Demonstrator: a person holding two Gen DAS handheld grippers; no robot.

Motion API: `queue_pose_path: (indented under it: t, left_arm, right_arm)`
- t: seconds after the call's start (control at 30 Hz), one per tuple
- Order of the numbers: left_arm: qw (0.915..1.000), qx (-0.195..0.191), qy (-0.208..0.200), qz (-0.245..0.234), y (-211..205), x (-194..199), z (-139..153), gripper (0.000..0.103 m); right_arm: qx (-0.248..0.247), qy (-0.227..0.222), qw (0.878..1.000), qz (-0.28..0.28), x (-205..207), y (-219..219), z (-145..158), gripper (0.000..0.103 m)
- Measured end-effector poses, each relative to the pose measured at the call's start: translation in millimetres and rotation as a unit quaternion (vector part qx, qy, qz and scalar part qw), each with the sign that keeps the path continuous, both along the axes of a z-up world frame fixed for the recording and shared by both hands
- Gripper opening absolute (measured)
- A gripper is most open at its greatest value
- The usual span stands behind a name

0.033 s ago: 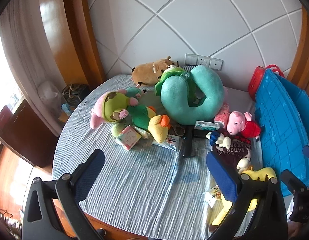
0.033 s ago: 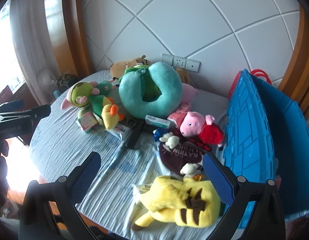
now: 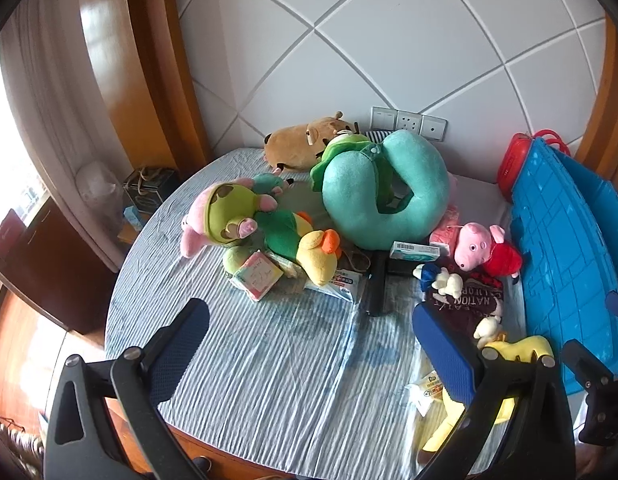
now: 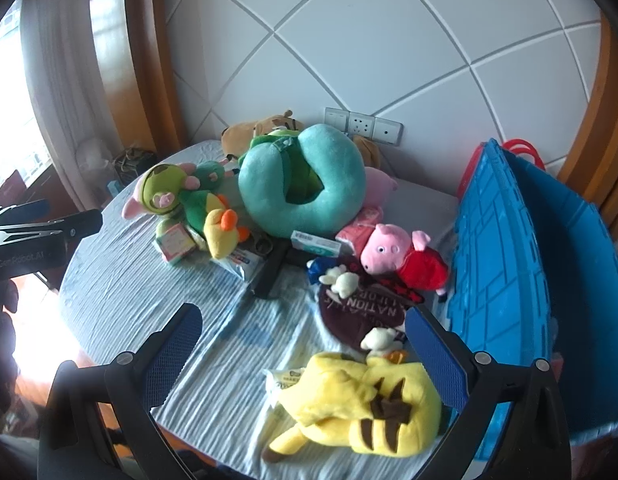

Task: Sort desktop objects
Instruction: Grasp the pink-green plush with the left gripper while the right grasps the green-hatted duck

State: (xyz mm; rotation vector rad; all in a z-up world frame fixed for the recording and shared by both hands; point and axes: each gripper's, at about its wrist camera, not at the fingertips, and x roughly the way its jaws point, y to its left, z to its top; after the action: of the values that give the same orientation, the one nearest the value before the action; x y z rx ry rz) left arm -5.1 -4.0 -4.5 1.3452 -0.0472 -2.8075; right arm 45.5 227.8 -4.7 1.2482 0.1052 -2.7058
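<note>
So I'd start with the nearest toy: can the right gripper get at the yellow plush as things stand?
Probably yes. The yellow plush lies just ahead of the open right gripper, on top of the cloth with nothing over it; the blue bin beside it leaves the approach free.

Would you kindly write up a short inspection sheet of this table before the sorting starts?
Surface: round table under a striped blue cloth, front area bare.
Job's things: teal neck pillow, pink pig plush, yellow plush, duck plush, brown plush, small boxes.
Clutter: dark cap, black bar.
Grippers: left gripper and right gripper open, empty.
Cables: nothing seen.
Surroundings: blue crate at right, wall sockets.
</note>
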Motion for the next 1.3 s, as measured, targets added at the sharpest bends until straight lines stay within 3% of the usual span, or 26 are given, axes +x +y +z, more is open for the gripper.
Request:
queue_pose_path:
  t: [0.3,0.6,0.97,1.17,1.3]
  left_arm:
    - [0.9996,0.009,0.017,0.018,-24,-28,-23,0.103]
    - [0.9992,0.010,0.001,0.038,-89,-103,-60,0.103]
    - [0.9981,0.031,-0.049,0.022,-166,-253,-164,0.103]
    - [0.9975,-0.003,-0.071,0.004,-175,-300,-214,0.103]
    - [0.9981,-0.020,-0.050,-0.032,-170,-304,-232,0.103]
  right_arm:
    - [0.011,-0.012,1.000,-0.003,-15,-25,-9,0.103]
    - [0.029,-0.037,0.999,-0.010,-52,-68,-31,0.103]
    - [0.054,-0.073,0.996,-0.021,-107,-127,-64,0.103]
    - [0.069,-0.102,0.991,-0.054,-122,-137,-79,0.103]
    - [0.077,-0.111,0.988,-0.068,-125,-140,-83,0.103]
